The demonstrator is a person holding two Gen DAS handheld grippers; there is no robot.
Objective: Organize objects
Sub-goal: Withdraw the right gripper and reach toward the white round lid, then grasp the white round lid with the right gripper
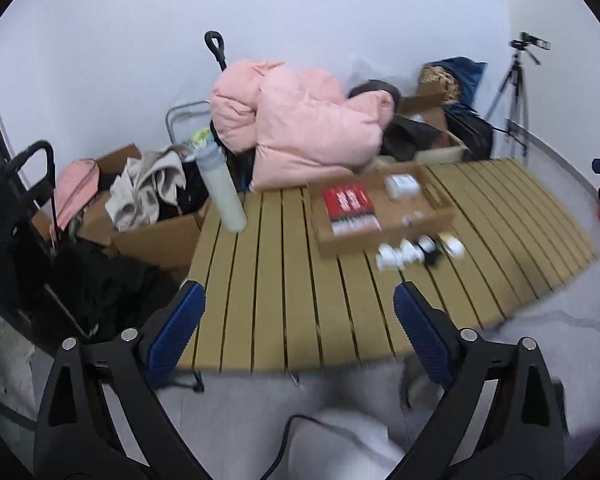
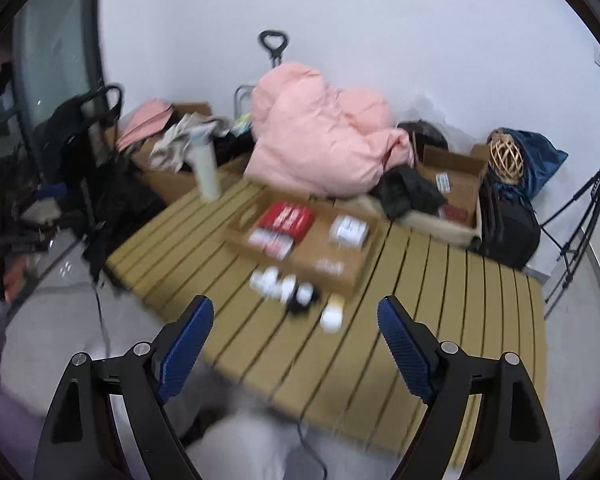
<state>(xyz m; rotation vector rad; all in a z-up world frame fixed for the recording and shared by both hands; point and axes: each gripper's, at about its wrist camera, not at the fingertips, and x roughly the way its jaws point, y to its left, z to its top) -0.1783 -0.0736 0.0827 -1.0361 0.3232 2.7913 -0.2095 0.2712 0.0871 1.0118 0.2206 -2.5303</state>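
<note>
your left gripper (image 1: 296, 312) and right gripper (image 2: 296, 322) gape empty; the small bottles (image 2: 284, 282) before the box (image 2: 300, 236) are light, slick: pinch mid-body.

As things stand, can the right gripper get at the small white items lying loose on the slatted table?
Probably yes. The right gripper has its jaws open and empty, and the small white items lie on the slatted table ahead of it, outside the cardboard tray, with nothing between.
</note>
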